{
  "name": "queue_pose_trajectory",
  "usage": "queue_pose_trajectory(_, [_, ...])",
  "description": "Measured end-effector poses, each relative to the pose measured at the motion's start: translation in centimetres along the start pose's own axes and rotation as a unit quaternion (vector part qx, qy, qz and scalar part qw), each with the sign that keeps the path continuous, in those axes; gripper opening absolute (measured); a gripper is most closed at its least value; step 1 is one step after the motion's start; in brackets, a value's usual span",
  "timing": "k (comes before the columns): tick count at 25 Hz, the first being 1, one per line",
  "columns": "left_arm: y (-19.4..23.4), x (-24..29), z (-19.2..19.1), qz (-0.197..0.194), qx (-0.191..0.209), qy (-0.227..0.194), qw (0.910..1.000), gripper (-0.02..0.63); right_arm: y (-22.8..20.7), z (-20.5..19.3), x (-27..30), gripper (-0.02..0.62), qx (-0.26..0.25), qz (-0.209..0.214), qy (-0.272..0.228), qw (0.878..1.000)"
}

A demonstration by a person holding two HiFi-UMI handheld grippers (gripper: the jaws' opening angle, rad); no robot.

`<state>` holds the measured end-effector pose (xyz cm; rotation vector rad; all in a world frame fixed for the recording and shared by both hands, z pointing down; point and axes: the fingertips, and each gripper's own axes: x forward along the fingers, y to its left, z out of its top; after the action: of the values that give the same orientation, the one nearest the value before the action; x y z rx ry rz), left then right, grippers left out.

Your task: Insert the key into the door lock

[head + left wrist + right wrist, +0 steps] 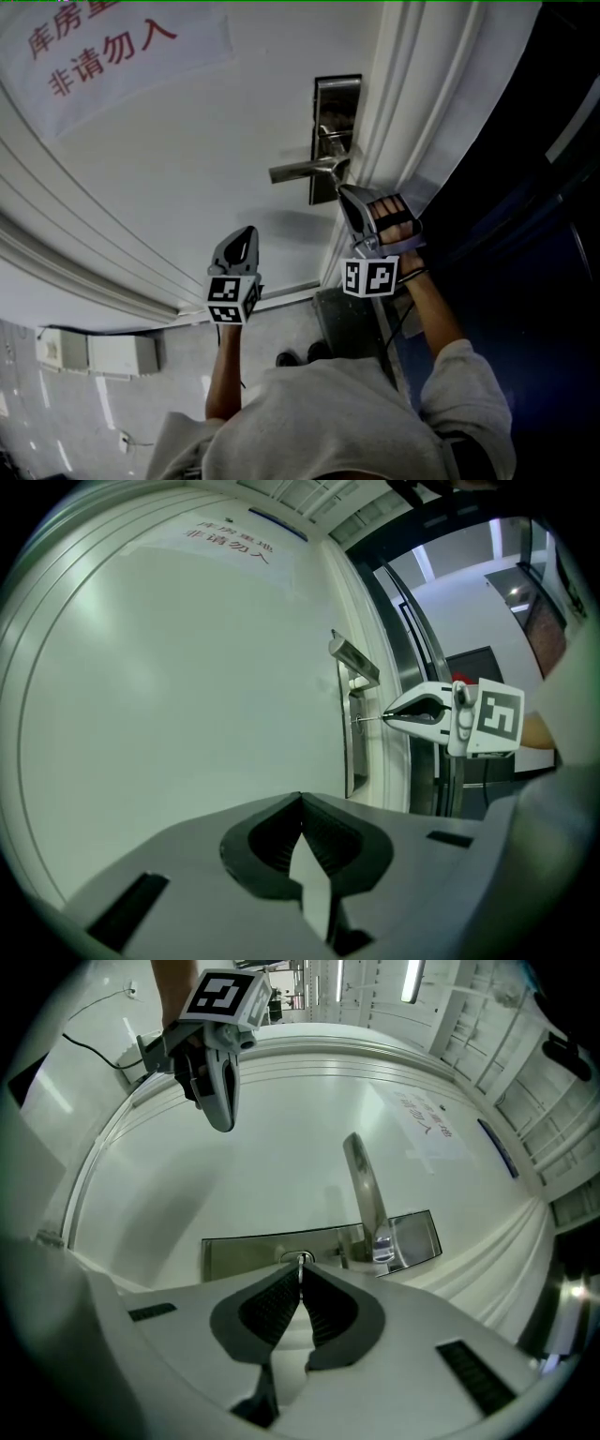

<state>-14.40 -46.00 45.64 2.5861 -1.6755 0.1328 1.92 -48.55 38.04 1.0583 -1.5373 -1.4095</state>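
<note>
Right gripper (300, 1269) pinches the key (369, 719) at the lock plate (244, 1249), left gripper (302, 799) closed and empty; an off-axis push could bend or dislodge the key

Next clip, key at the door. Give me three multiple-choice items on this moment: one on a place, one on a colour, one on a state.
1. Where do the right tongs hold the key?
A at the lock plate
B at a hinge
C in a pocket

2. What colour are the characters on the sign?
A blue
B red
C black

3. How are the left tongs?
A wide open
B shut on the key
C shut and empty

Answers:
1 A: the right gripper view shows the key's tip at the lock plate.
2 B: the head view shows red print on white paper.
3 C: in the left gripper view the jaws meet with nothing between them, short of the door.
</note>
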Motion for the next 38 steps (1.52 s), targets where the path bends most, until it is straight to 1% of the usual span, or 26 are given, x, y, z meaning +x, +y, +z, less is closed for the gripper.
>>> queue_pose_trajectory(5, [-0.1,0.2,0.1,-0.002,0.0,-0.002,1.0,0.017,-0.2,0.0,0.1,0.031,-0.004,0.002,0.008,1.0])
queue_pose_trajectory(10, [-0.5,0.4,0.0,-0.006,-0.002,-0.001,1.0,0.017,-0.1,0.1,0.1,0.031,-0.03,0.003,0.021,0.999])
queue_pose_trajectory(13, [-0.6,0.5,-0.1,-0.008,-0.003,0.0,1.0,0.017,0.0,0.2,0.2,0.029,-0.036,0.001,0.023,0.999])
queue_pose_trajectory(23, [0.2,0.2,-0.3,-0.003,-0.003,0.0,1.0,0.017,0.0,-0.1,0.6,0.031,-0.027,-0.006,0.029,0.999])
queue_pose_trajectory(30, [0.4,0.2,-0.3,-0.004,-0.005,-0.001,1.0,0.017,0.2,0.4,1.3,0.031,-0.039,-0.011,0.029,0.999])
queue_pose_trajectory(38, [1.0,0.0,-0.6,0.002,-0.007,0.003,1.0,0.017,0.1,0.4,2.9,0.031,-0.038,-0.014,0.024,0.999])
